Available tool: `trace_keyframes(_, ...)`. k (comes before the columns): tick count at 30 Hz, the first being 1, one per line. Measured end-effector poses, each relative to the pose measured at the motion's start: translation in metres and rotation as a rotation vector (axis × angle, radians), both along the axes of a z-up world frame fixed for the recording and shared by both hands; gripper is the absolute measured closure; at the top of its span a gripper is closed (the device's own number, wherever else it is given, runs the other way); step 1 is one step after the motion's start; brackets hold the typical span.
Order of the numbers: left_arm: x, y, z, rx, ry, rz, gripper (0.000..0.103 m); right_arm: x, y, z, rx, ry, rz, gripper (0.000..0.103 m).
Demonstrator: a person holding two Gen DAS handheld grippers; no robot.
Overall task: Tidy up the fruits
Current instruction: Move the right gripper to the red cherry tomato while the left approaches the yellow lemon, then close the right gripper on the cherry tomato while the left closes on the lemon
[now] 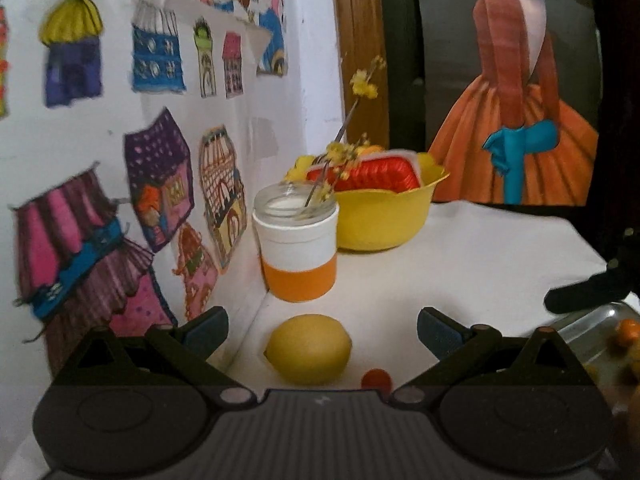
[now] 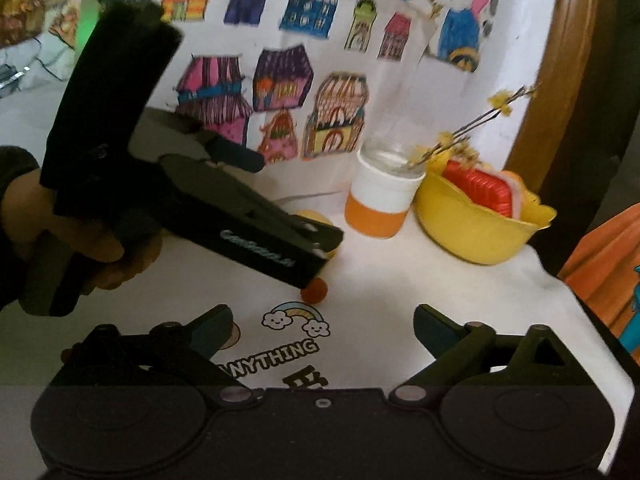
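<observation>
A yellow lemon point(image 1: 308, 350) lies on the white cloth close to the wall, between the spread fingers of my left gripper point(image 1: 323, 322), which is open and not touching it. A small orange-red fruit point(image 1: 376, 380) sits just right of the lemon, near the gripper's body. In the right wrist view the left gripper's black housing point(image 2: 240, 216), held by a hand point(image 2: 100, 256), hides most of the lemon point(image 2: 318, 218); the small red fruit point(image 2: 315, 291) shows below its tip. My right gripper point(image 2: 324, 320) is open over the printed cloth, holding nothing.
A white-and-orange jar point(image 1: 296, 244) with dried yellow sprigs stands behind the lemon. Beside it a yellow bowl point(image 1: 384, 220) holds a red-and-white item. A metal tray point(image 1: 592, 336) with orange fruits sits at the right edge. A black part point(image 1: 580, 292) juts in above it. The drawing-covered wall point(image 1: 120, 160) borders the left.
</observation>
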State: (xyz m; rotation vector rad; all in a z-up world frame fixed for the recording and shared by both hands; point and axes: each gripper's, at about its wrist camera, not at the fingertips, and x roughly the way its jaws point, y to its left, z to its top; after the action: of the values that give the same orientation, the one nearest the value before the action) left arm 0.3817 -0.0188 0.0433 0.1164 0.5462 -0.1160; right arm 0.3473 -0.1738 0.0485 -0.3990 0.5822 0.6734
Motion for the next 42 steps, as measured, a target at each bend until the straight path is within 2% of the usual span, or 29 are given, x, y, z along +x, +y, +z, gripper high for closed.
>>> trace_keyframes(5, 0.019, 0.001, -0.008, 0.010, 0.027, 0.011, 0.002, 0.020, 0.012, -0.012, 0.005, 0.058, -0.017, 0.017)
trace_keyframes(11, 0.041, 0.004, -0.016, -0.036, 0.091, 0.027, 0.007, 0.050, 0.013, -0.021, 0.067, 0.157, -0.075, 0.027)
trace_keyframes(17, 0.047, 0.004, -0.023, -0.015, 0.115, 0.033, 0.014, 0.066, 0.017, -0.032, 0.085, 0.206, -0.098, 0.039)
trace_keyframes(24, 0.053, 0.008, -0.028, -0.019, 0.136, 0.057, 0.027, 0.076, 0.032, -0.043, 0.062, 0.223, -0.070, 0.046)
trace_keyframes(31, 0.055, 0.016, -0.033, -0.068, 0.173, 0.061, 0.030, 0.086, 0.042, -0.053, 0.061, 0.237, -0.072, 0.056)
trace_keyframes(42, 0.055, 0.023, -0.034, -0.122, 0.171, 0.066, 0.035, 0.094, 0.045, -0.058, 0.076, 0.219, -0.086, 0.070)
